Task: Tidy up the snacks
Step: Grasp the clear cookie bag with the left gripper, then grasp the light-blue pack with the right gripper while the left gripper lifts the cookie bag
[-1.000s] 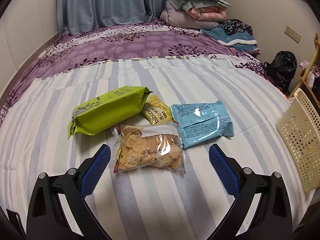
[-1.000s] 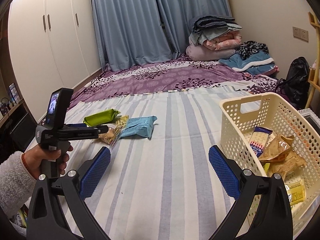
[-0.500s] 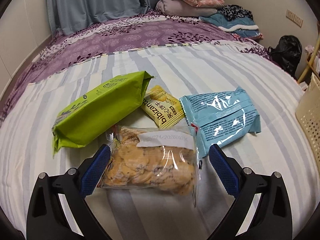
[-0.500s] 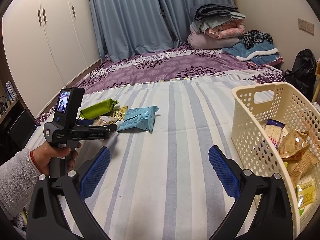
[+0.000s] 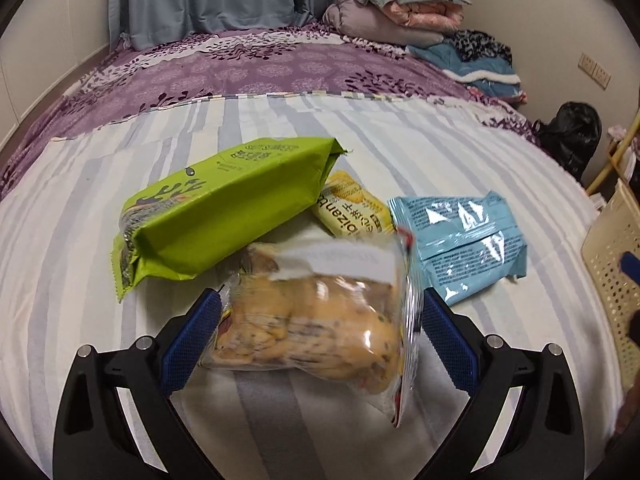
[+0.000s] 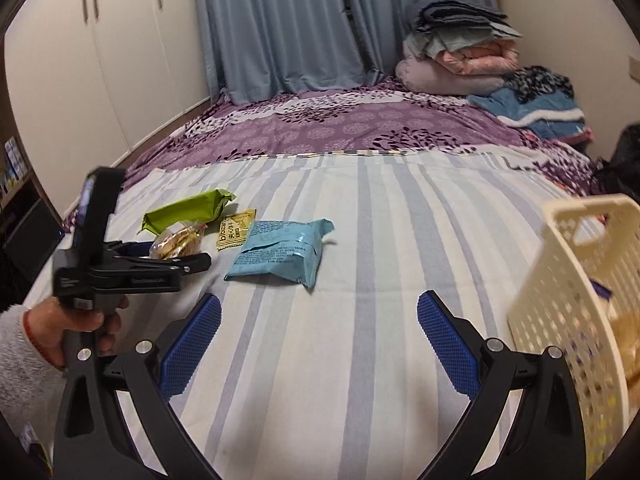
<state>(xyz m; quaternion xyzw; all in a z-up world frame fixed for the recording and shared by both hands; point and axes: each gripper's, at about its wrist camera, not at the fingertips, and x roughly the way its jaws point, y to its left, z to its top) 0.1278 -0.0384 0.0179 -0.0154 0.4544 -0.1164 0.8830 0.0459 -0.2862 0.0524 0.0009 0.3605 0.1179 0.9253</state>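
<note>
Left gripper [image 5: 318, 330] has its jaws closing around the clear cookie bag [image 5: 316, 322], which sits between the pads; can't tell if they're pressing yet. Right gripper [image 6: 318, 338] is spread wide over bare striped bed [image 6: 360, 360], nothing between its fingers. Only the right wrist view shows the person's hand [image 6: 86, 326] and the cream basket [image 6: 568, 320] at the bed's right edge. Four snacks near the bed's left side: cookie bag, one green pack [image 5: 228, 204], one yellow sachet [image 5: 352, 208], one blue pack [image 5: 460, 240].
</note>
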